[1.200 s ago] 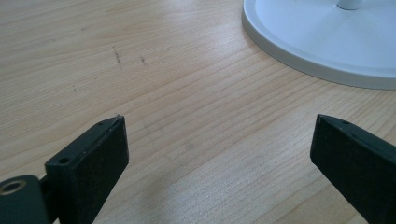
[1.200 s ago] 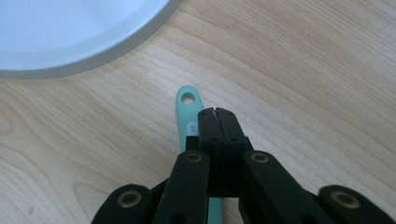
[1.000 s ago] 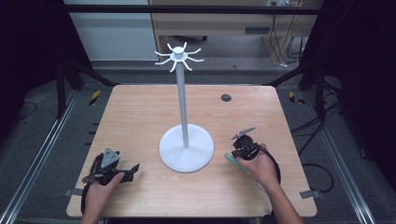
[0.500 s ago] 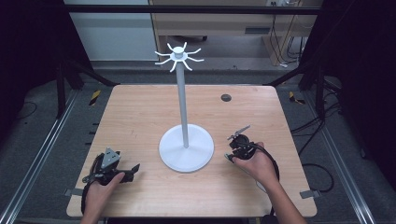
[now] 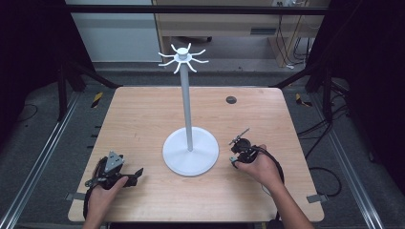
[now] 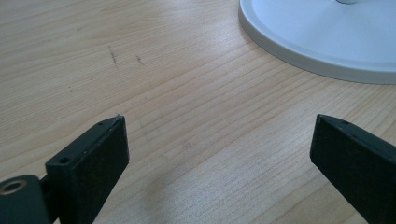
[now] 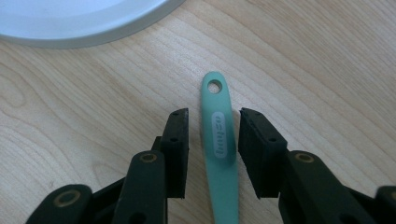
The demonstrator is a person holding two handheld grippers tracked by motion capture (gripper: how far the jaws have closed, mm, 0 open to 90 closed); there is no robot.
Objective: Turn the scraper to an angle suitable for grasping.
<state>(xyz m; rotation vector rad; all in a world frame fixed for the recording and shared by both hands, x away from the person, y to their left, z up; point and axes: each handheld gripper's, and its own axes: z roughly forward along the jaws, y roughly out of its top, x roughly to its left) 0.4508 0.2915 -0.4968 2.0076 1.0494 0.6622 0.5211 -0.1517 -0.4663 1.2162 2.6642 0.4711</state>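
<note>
Table [image 5: 143,119], wooden, one; fills the middle of the high view. Stand [image 5: 190,143], white, one: round base at centre, thin pole rising to a crown of short hooks near the top centre of the frame. Left gripper [image 5: 125,176], one, lower left, held in a hand [image 5: 100,198] and lying low on the wood. Right gripper [image 5: 232,155], one, lower right of centre, just beside the base, in the other hand [image 5: 261,167]. Small dark round spot [image 5: 231,99], one, upper right of the tabletop.

Left gripper view: two black jaws stand wide apart at the lower corners, nothing between them but bare wood; rim of the stand's base [image 6: 317,51] in the upper right.

Right gripper view: handle [image 7: 219,144], green, one, flat on the wood, running from the bottom centre up to a hanging hole at its tip. The jaws have just been opening and stand one on each side of the handle with a slim gap on both sides, pads not pressing it. Edge of the stand's base along the top left.

Handling note, as a judgement: the step appears to be gripping the handle for hanging on a hook. Keep the jaws square to the handle, close below the hole so that it stays free, and lift level.
</note>
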